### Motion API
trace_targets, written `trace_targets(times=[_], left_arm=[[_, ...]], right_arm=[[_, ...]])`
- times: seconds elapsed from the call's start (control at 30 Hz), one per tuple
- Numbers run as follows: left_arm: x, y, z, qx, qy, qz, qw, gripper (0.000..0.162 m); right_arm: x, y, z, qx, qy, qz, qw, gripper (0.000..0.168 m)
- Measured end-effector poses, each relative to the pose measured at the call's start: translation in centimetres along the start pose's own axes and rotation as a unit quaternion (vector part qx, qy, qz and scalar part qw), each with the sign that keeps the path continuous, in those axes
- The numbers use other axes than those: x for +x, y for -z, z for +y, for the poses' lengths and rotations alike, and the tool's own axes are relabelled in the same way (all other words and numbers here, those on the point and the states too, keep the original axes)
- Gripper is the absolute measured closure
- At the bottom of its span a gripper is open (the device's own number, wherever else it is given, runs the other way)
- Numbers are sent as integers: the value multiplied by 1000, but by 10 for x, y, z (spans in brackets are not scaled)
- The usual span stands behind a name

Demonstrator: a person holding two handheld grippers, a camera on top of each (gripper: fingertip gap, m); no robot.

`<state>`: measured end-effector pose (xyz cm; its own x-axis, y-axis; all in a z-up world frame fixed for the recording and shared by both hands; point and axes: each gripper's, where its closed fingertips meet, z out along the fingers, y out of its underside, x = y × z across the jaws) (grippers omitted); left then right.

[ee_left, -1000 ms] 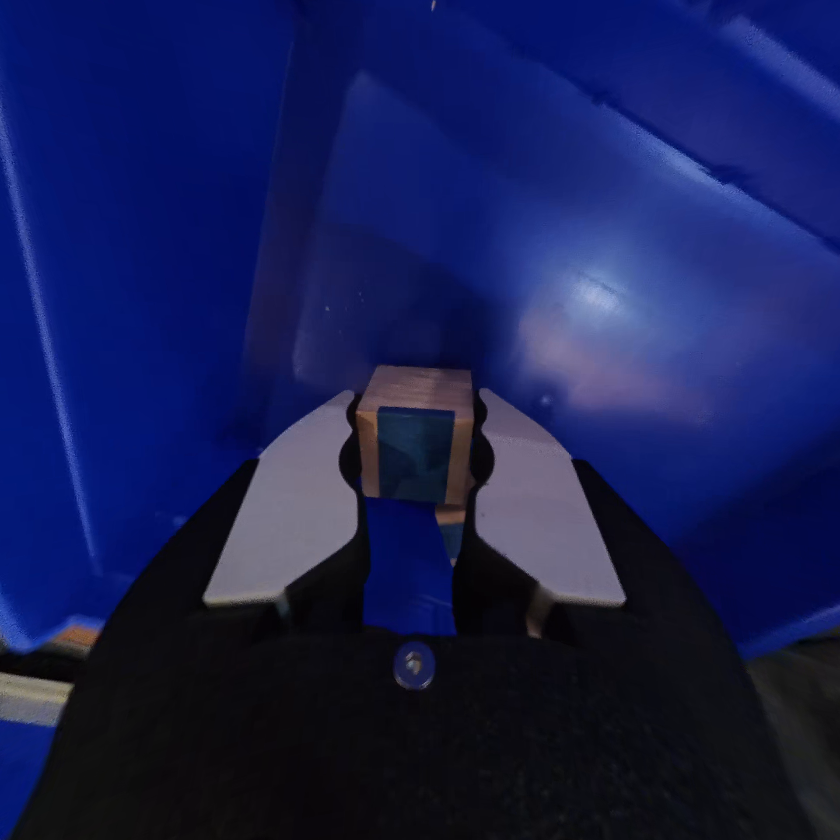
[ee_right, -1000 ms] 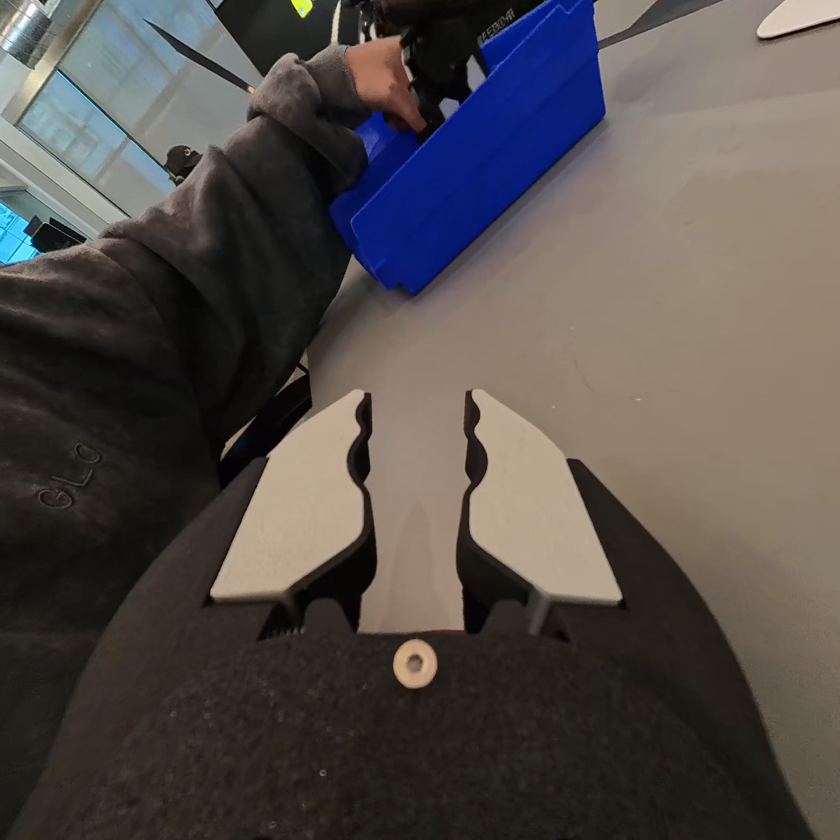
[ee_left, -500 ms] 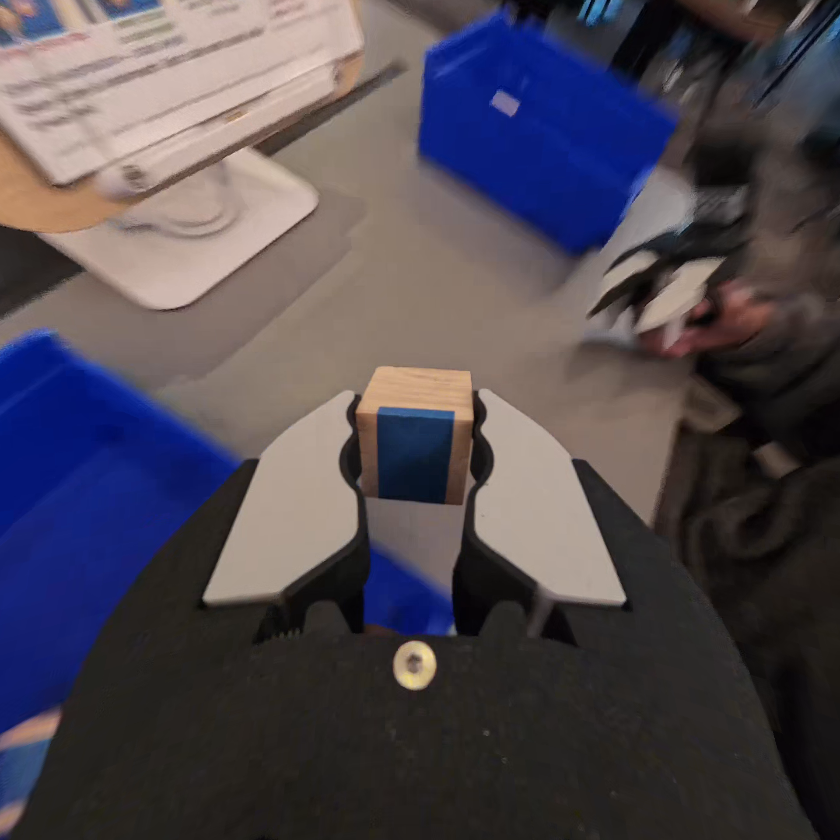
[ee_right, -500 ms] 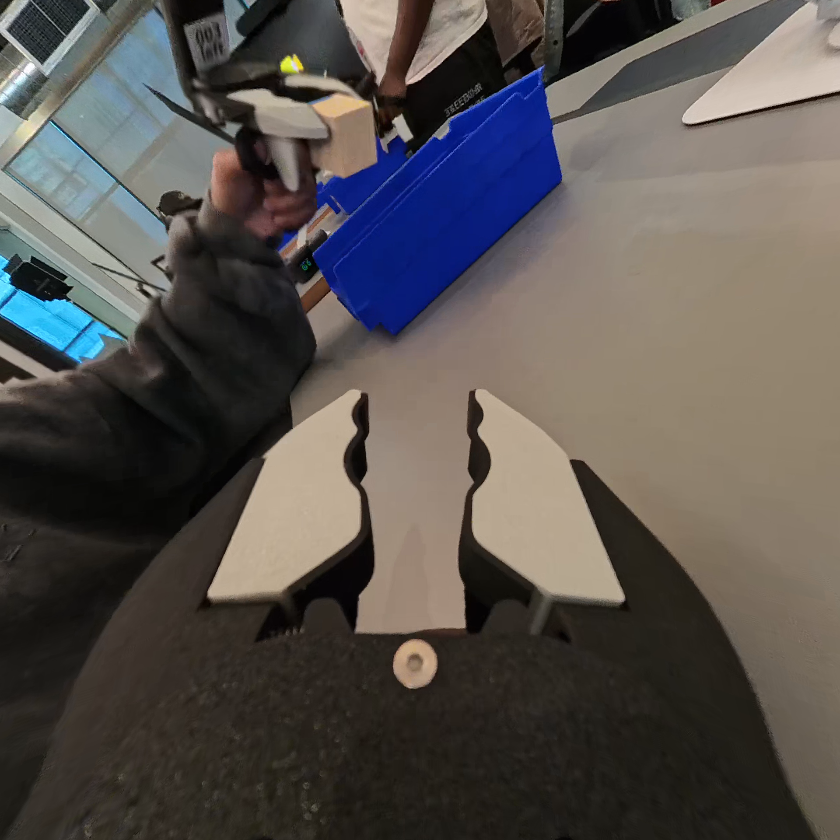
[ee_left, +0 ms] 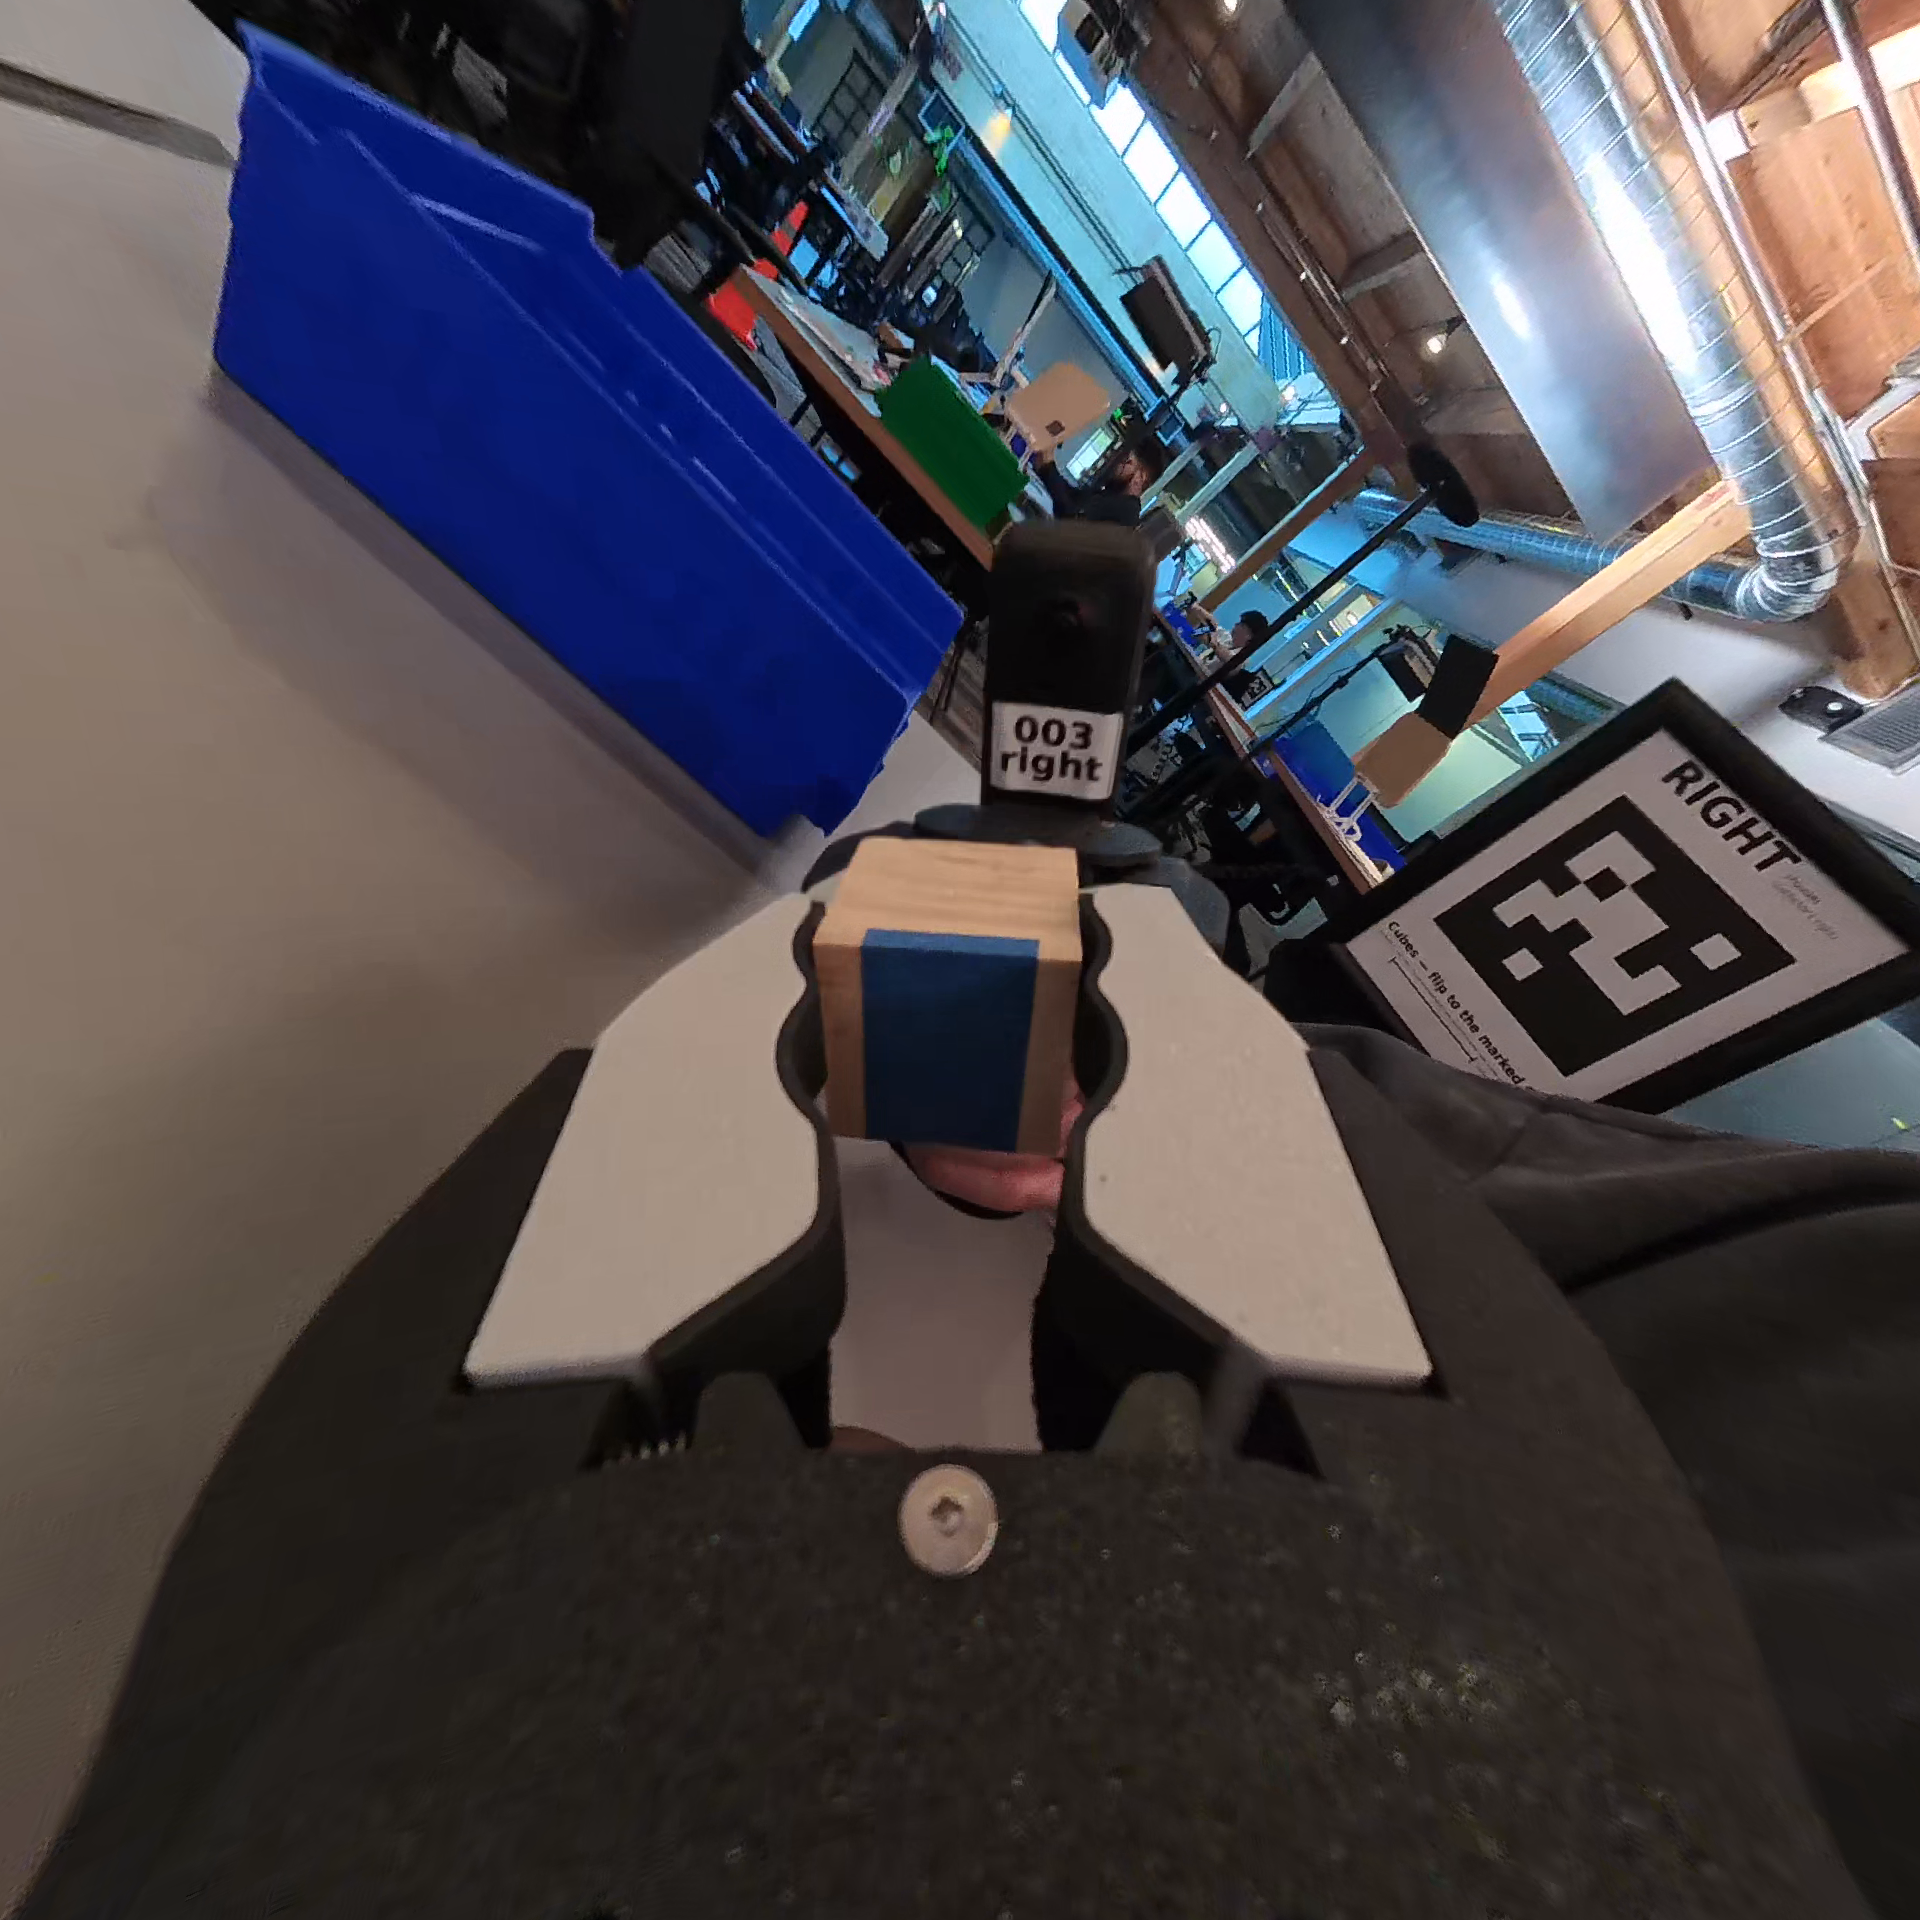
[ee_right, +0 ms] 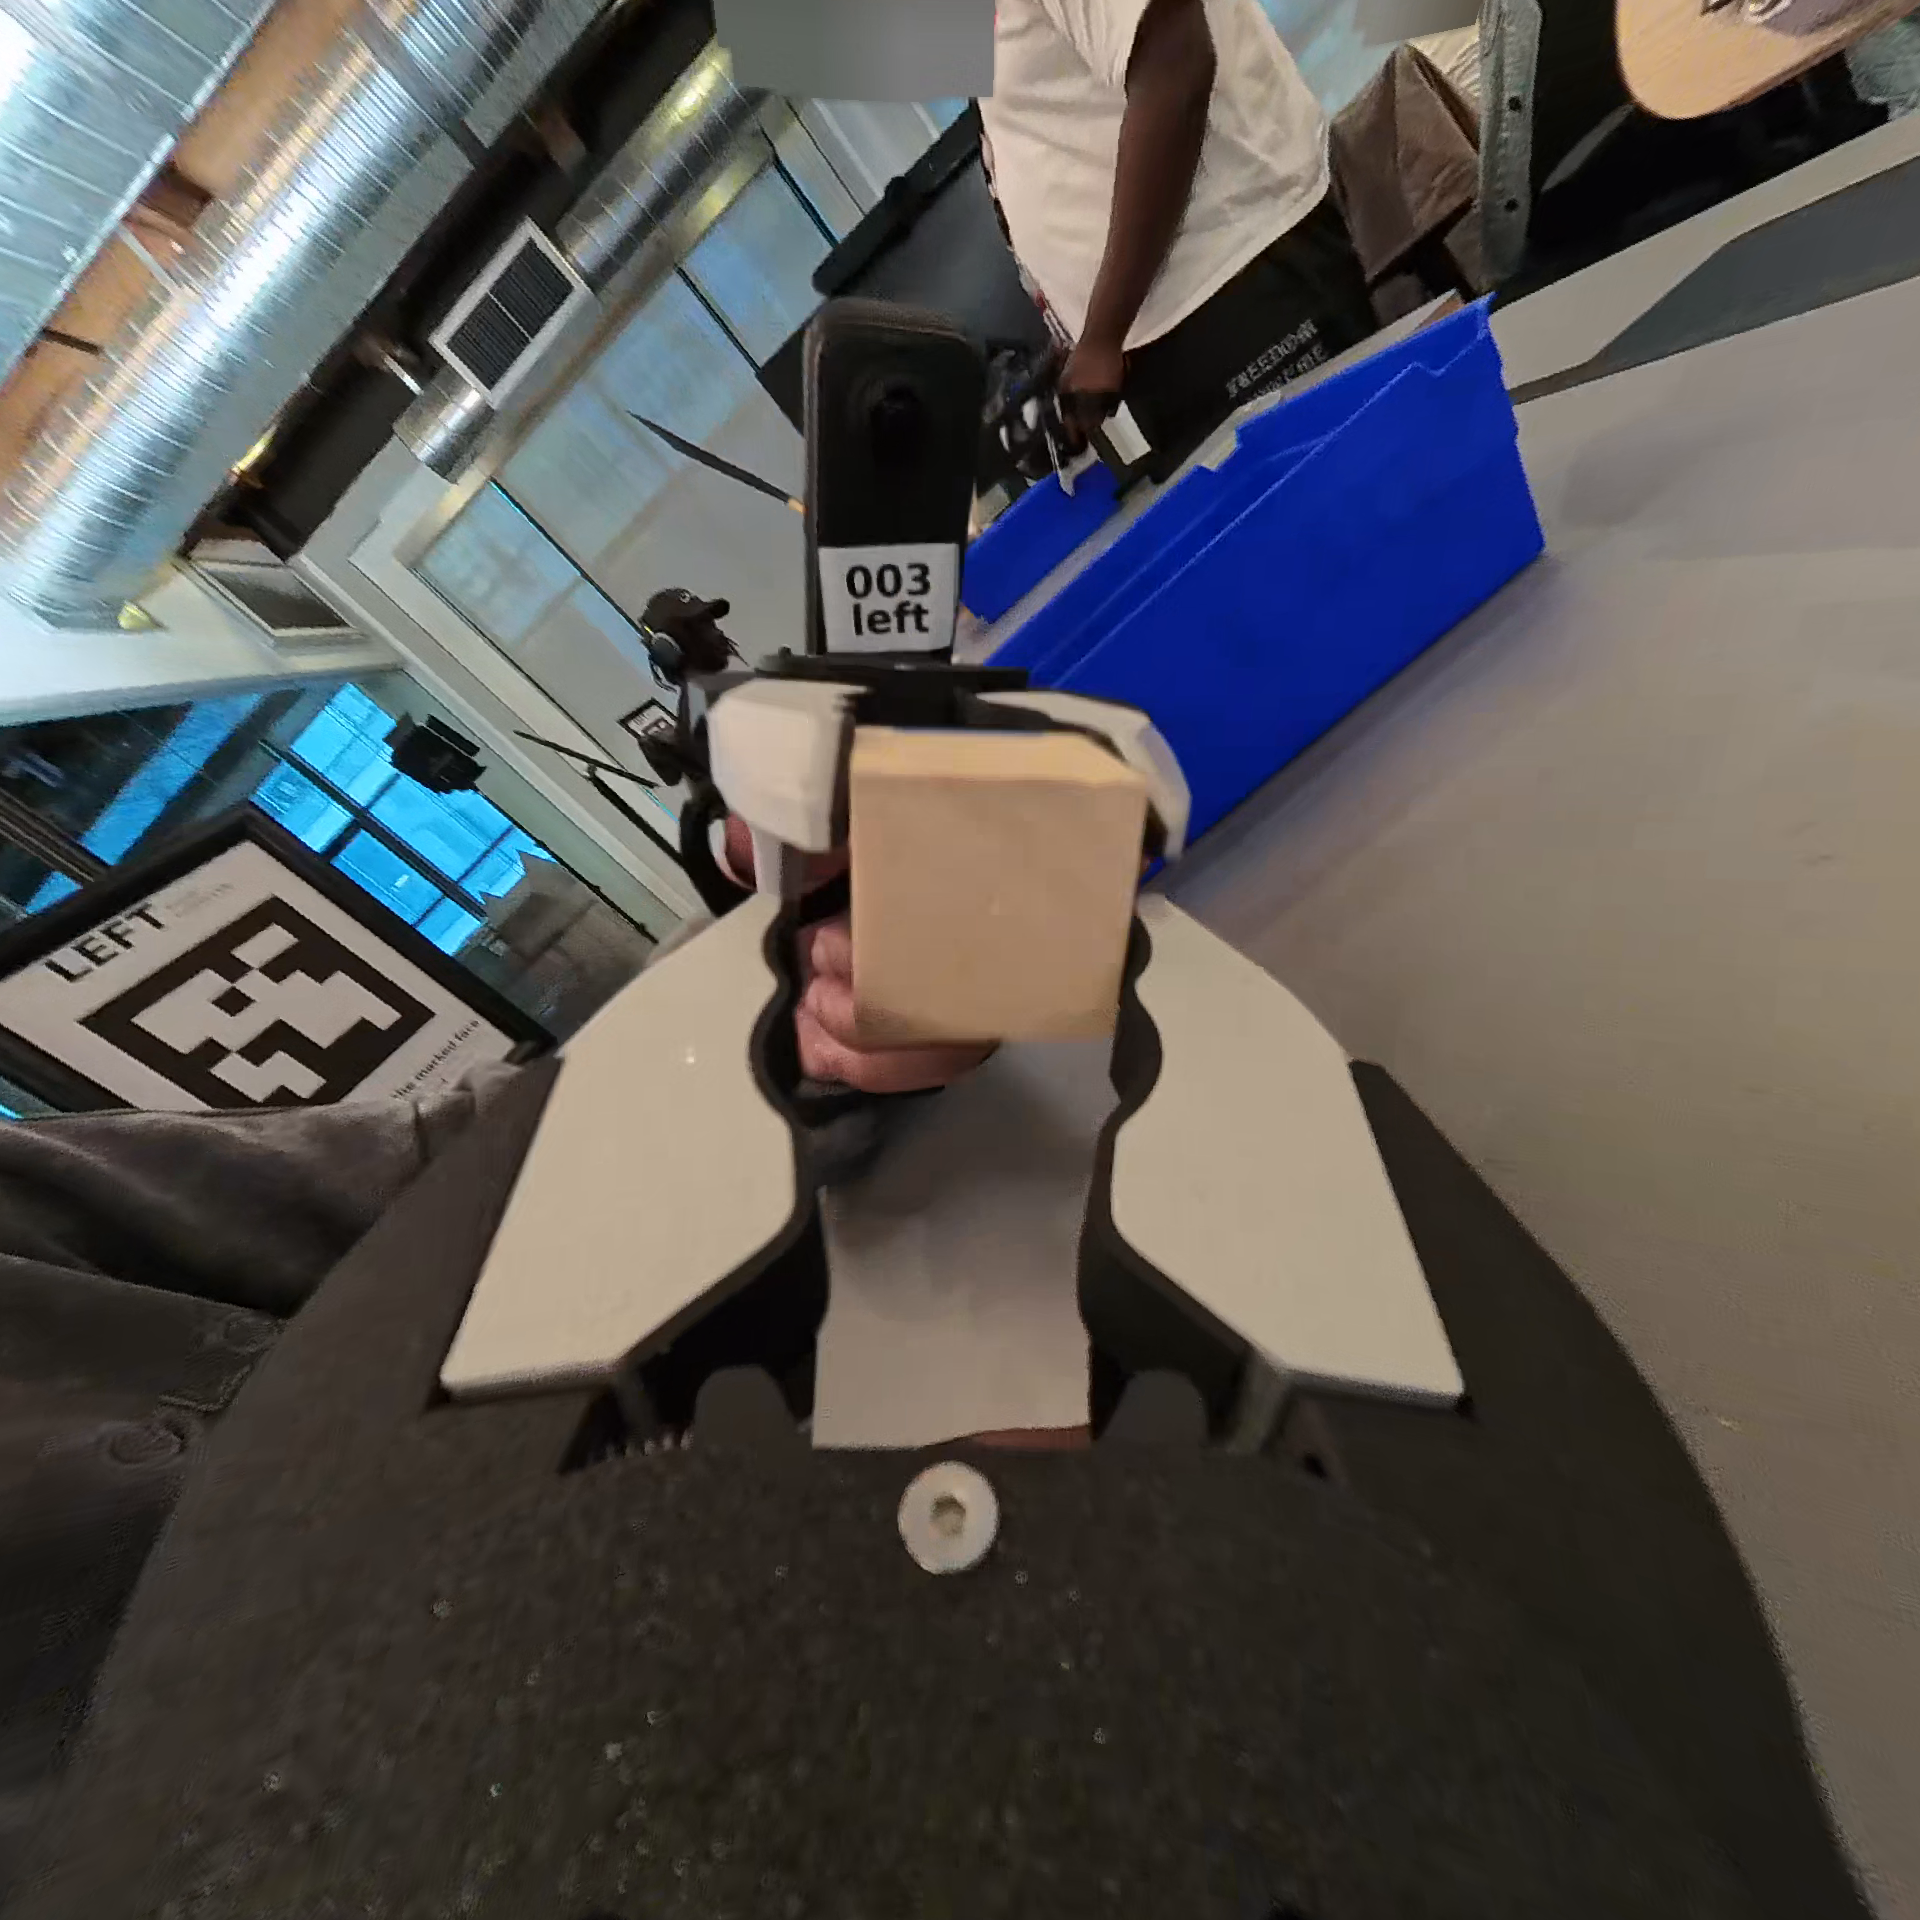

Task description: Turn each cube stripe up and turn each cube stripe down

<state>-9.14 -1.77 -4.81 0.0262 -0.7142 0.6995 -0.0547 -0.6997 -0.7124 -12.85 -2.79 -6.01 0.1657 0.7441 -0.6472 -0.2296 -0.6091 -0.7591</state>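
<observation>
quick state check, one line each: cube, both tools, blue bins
cube: held off the table, striped face toward the left tool's camera, plain face toward the right one
left tool: shut on the cube
right tool: open, fingers either side of the cube, grip not visible
blue bins: upright on the table

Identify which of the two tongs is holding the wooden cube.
The left tongs, shut on the cube; the right tongs are open, holding nothing.
</observation>
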Motion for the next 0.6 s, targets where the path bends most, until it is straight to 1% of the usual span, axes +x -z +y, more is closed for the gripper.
trace_targets(times=[0.07,0.2,0.27,0.3,0.33,0.37,0.4,0.43,0.5,0.53,0.57,0.6], left_arm=[[0,-5,5,4,7,12,1000,118],[4,-3,5,2,6,24,1000,116],[16,12,-7,40,10,39,998,87],[21,23,-11,53,5,34,998,82],[22,35,-12,60,-11,8,998,78],[21,46,-9,67,-42,-32,996,73],[17,58,-3,69,-80,-83,991,71],[9,69,7,68,-117,-147,980,71],[-10,91,33,65,-165,-265,948,73],[-17,98,47,66,-173,-300,936,78],[-19,100,59,70,-175,-313,931,80],[-18,96,67,67,-174,-306,934,80]], right_arm=[[5,3,2,-6,-1,10,1000,122],[3,5,5,-9,7,12,1000,122],[0,6,8,-18,13,13,1000,122],[0,8,9,-20,16,14,1000,122],[-1,11,11,-22,19,18,999,122],[-1,14,11,-23,23,24,999,122],[-1,18,12,-23,29,31,999,122],[-1,21,12,-24,35,37,998,122],[1,27,12,-27,44,52,997,122],[2,30,12,-27,49,59,997,122],[3,32,12,-28,50,65,996,122],[4,34,11,-29,51,69,996,122]])
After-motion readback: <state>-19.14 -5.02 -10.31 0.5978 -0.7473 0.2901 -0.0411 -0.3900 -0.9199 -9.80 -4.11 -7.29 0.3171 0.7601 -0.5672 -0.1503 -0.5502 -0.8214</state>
